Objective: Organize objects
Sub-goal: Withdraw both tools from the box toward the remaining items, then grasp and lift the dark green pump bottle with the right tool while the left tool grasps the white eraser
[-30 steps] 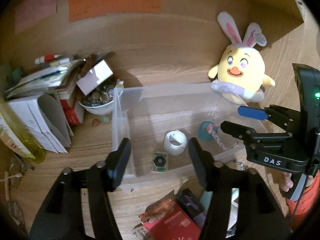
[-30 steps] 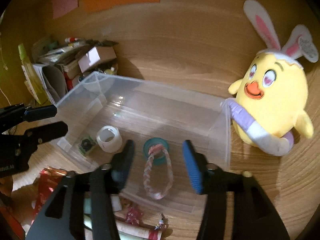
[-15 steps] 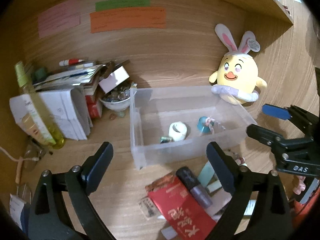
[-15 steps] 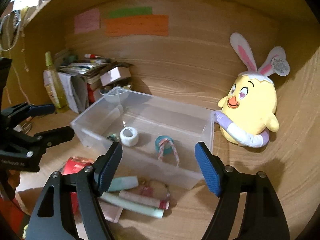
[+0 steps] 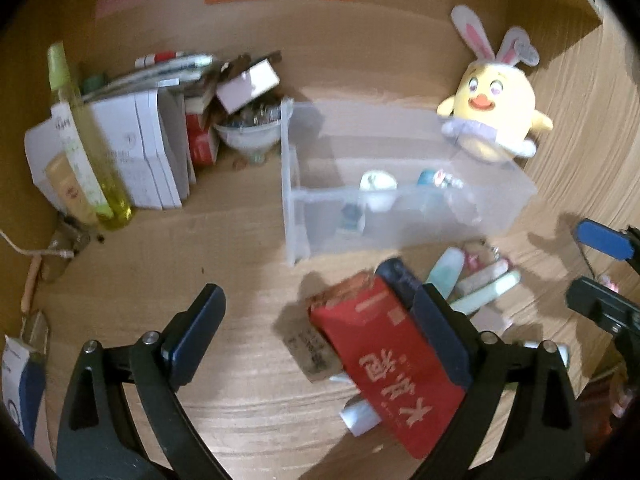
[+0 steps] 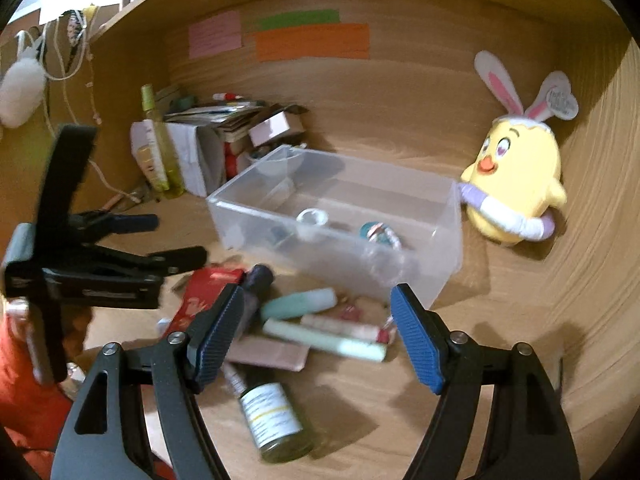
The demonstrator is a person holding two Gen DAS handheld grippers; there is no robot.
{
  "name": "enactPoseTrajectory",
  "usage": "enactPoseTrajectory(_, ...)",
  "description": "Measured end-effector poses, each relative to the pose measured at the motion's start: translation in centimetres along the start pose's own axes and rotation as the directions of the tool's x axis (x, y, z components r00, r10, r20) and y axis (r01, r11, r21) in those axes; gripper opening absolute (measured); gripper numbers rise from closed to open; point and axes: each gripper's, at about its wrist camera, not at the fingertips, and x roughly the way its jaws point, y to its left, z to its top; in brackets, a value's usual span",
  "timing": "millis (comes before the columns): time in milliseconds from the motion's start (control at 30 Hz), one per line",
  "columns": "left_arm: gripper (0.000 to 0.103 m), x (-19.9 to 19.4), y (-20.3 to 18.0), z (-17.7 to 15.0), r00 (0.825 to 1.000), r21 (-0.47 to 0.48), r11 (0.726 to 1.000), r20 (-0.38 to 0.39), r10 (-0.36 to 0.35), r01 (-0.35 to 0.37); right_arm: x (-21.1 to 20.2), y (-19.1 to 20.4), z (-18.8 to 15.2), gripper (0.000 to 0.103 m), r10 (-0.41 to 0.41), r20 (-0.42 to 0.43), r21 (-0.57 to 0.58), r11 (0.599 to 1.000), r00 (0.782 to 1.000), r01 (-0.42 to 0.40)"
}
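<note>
**Clear plastic bin half-filled; loose pile in front awaits the next pick**

Clear plastic bin (image 6: 336, 216) sits mid-counter, at 12 o'clock from the right gripper (image 6: 316, 336). Inside it: a white tape roll (image 6: 312, 218) and a teal ring with a braided cord (image 6: 378, 232); a small dark item beside the roll is too blurred to name. Yellow chick plush (image 6: 516, 184) rests just beside the bin's right wall, at 2 o'clock; whether it touches I cannot tell.

Right gripper: jaws wide apart, holding nothing. Left gripper (image 5: 316, 336): jaws likewise spread wide, empty, hovering over the red packet (image 5: 384, 364).

Unsorted pile lies on the counter (image 6: 400, 420) between bin and grippers:
- mint tube (image 6: 300, 303) at 12 o'clock of the right gripper, just short of the bin's front wall
- long pale stick (image 6: 324, 340) beside it
- dark capped cylinder (image 6: 256, 280) at 11 o'clock, against the red packet
- glass bottle with white label (image 6: 272, 420), lying on its side at 6 o'clock

Judgement: step in hand is choosing and approaching the next piece.
- Mint tube looks like the easiest target: top of pile, long axis exposed.
- Close across its short width, near the middle, so it doesn't pivot.
- Descend straight, since neighbours touch it and may be dragged.
- Lift over the front wall, release low inside, away from the tape roll.
- Left gripper should take the red packet by an edge, as it lies flat.
</note>
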Motion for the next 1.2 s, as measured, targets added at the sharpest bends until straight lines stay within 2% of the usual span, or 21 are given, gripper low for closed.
enactPoseTrajectory(200,0.096,0.4,1.7,-2.1,0.999,-0.036,0.999,-0.038,-0.014,0.012,0.4,1.2,-2.5,0.073,0.031,-0.062,-0.012,0.999,0.998,-0.032)
enactPoseTrajectory(400,0.096,-0.2,3.4,-3.6,0.999,-0.061,0.998,-0.041,-0.011,0.008,0.9,1.5,-4.4,0.073,0.055,-0.118,-0.010,0.998,0.991,-0.057)
enactPoseTrajectory(533,0.081,0.4,3.4,-3.9,0.997,-0.054,0.998,-0.069,-0.026,0.022,1.6,1.1,-5.4,0.073,0.057,-0.153,0.020,0.998,0.987,-0.055)
enactPoseTrajectory(700,0.074,1.3,3.4,-3.7,0.995,-0.069,0.997,-0.085,-0.045,0.039,2.0,0.7,-6.0,0.072,0.063,-0.167,0.054,0.997,0.984,-0.054)
enactPoseTrajectory(767,0.067,1.4,3.6,-3.6,0.995,-0.076,0.996,-0.089,-0.053,0.047,2.0,0.5,-6.0,0.063,0.059,-0.168,0.053,0.997,0.984,-0.051)
enactPoseTrajectory(867,0.064,1.5,4.0,-3.7,0.994,-0.084,0.995,-0.093,-0.054,0.047,2.0,0.0,-6.1,0.052,0.079,-0.177,0.062,0.996,0.981,-0.069)
enactPoseTrajectory(967,0.057,1.5,4.4,-3.9,0.993,-0.093,0.995,-0.106,-0.047,0.037,1.8,-0.5,-6.2,0.052,0.079,-0.177,0.075,0.995,0.981,-0.066)
enactPoseTrajectory(1200,0.056,1.4,5.2,-3.7,0.992,-0.097,0.995,-0.116,-0.041,0.030,1.1,-2.2,-6.8,0.051,0.027,-0.185,0.086,0.996,0.982,-0.011)
